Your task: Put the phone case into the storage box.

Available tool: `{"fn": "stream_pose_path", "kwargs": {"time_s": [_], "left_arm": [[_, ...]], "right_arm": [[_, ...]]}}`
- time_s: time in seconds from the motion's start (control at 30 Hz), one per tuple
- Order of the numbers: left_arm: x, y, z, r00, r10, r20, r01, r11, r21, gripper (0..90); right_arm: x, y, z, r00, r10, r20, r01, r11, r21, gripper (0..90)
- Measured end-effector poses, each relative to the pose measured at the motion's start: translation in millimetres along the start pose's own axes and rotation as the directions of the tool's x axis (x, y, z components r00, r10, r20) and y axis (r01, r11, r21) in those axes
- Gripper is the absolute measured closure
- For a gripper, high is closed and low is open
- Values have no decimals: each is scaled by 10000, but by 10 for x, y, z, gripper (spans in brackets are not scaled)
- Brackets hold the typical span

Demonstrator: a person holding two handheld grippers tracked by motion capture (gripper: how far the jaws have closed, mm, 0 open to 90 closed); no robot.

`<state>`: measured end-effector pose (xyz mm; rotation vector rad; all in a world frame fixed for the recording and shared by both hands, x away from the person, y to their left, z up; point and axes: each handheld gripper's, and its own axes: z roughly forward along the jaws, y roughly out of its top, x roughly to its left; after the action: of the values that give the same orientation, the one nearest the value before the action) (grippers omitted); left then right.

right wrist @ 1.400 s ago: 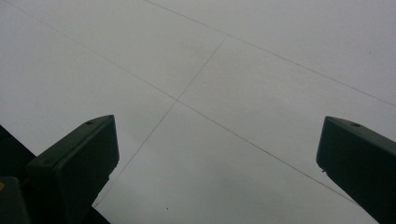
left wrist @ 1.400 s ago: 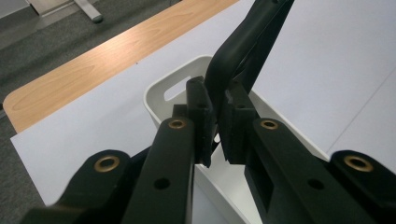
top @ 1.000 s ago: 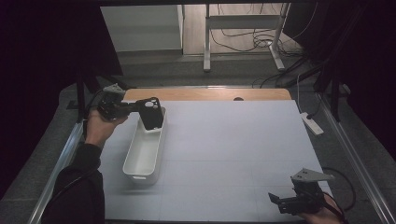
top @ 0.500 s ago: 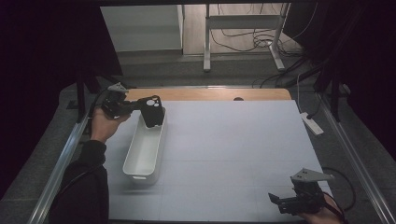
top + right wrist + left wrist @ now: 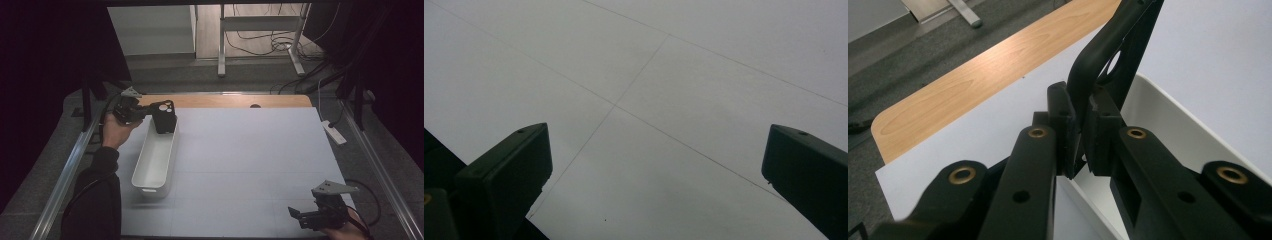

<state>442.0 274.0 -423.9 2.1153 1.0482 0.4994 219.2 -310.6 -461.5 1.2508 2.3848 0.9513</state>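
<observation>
On the mat point(image 5: 250, 165), at its left side, a tub point(image 5: 154, 162) set lengthwise, near end toward the person, far end near the wooden strip point(image 5: 225, 101) running behind the mat. Over the tub's far end, a black object point(image 5: 164, 117), clamped at its left by the left gripper point(image 5: 145, 113), with the holding hand point(image 5: 114, 132) left of the tub, past the mat's edge. At the near right corner of the mat, the right gripper point(image 5: 300, 216), well apart from the tub, jaws spread over bare mat; right of the mat, off its far part, a small bar point(image 5: 334, 132) on the floor.

High overview; two close, perhaps table-level views
</observation>
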Motion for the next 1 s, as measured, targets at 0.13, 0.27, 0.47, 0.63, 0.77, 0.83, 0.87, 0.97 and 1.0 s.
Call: {"fn": "stream_pose_path", "kwargs": {"time_s": [0.13,0.27,0.47,0.63,0.77,0.83,0.87,0.97,1.0], "left_arm": [[20,-14,26,10000,-74,-11,73,9998,-182,832],[52,-37,55,10000,-73,-3,73,9994,-335,829],[85,-50,91,9991,-402,-97,396,9979,-518,801],[89,-27,136,9960,-845,-299,832,9957,-413,771],[79,-31,164,9943,-1021,-319,1009,9942,-359,723],[79,-44,170,9933,-1125,-248,1115,9930,-392,706],[79,-49,171,9927,-1186,-210,1177,9922,-401,686],[80,-79,161,9897,-1431,-73,1427,9888,-435,639],[84,-91,156,9878,-1557,31,1556,9868,-456,627]], "right_arm": [[0,0,0,10000,-9,-2,9,10000,4,0],[0,-2,-2,10000,-4,-2,4,10000,-8,0],[1,-3,-2,10000,-35,-3,35,10000,-10,0],[0,-3,-1,10000,-36,-10,36,10000,2,0],[3,-3,-2,10000,-44,-10,44,10000,0,0],[2,-4,-3,10000,-44,-6,44,10000,-16,0],[2,-4,-2,10000,-35,-9,35,10000,-34,0],[3,-4,-4,10000,-6,2,6,10000,-64,0],[3,-4,-4,10000,-4,11,4,10000,-60,0]]}}
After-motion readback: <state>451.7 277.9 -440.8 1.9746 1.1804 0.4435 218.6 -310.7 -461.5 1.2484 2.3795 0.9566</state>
